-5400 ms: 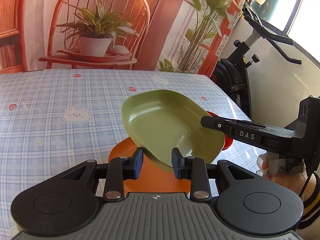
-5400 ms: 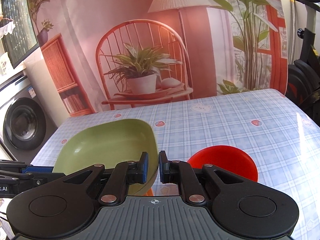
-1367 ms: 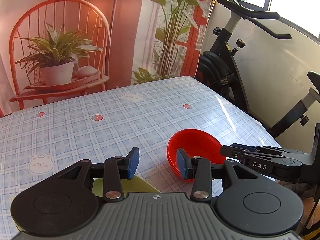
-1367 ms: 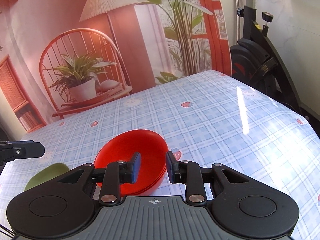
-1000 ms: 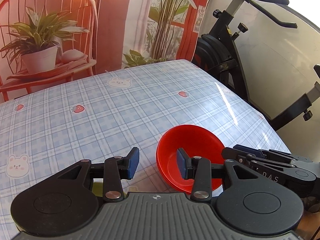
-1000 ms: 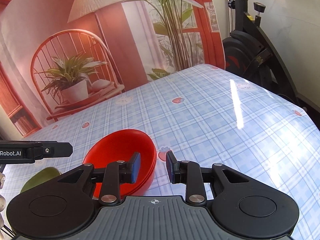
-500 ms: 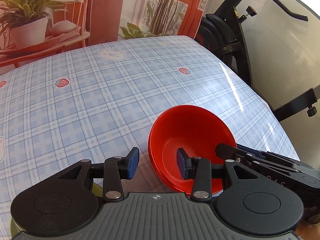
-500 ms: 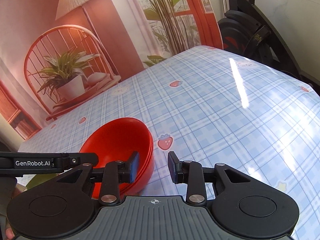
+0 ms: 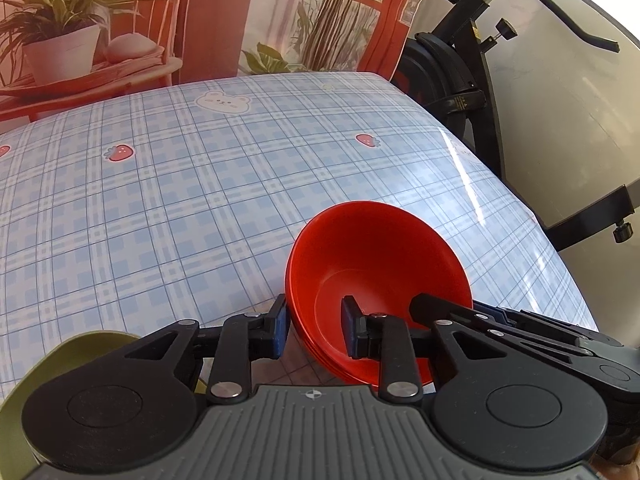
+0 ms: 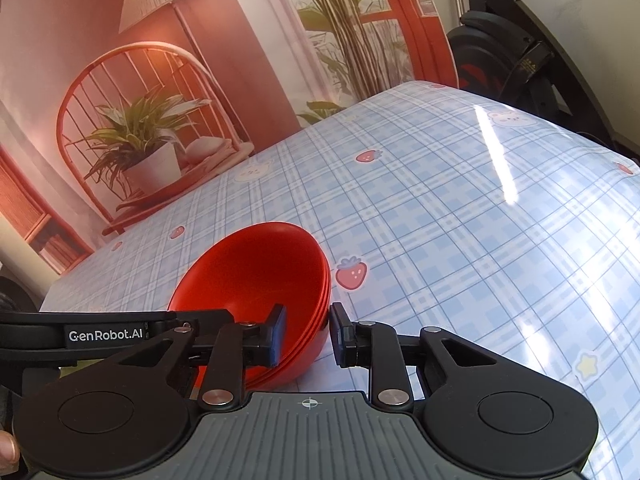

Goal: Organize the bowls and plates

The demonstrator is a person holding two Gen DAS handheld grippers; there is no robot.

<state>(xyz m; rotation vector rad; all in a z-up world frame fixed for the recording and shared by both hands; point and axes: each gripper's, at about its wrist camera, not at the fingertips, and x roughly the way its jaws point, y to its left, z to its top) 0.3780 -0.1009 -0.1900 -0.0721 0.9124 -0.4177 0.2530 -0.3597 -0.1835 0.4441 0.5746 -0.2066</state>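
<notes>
A stack of red bowls [image 9: 376,272] sits on the checked tablecloth near the table's front right; it also shows in the right wrist view [image 10: 260,280]. My left gripper [image 9: 312,330] is open and straddles the stack's left rim, one finger outside, one inside. My right gripper [image 10: 306,334] is open and straddles the right rim the same way. A green plate [image 9: 48,364] lies at the lower left, mostly hidden by the left gripper's body.
The table [image 9: 160,184] has a blue plaid cloth with strawberry and bear prints. An exercise bike [image 9: 472,68] stands beyond the table's right edge. A printed backdrop with a chair and plants [image 10: 140,140] hangs behind the table.
Both grippers have moved down and forward onto the red bowl stack, each now with its fingers either side of the rim. Earlier the green plate was set down at the left.
</notes>
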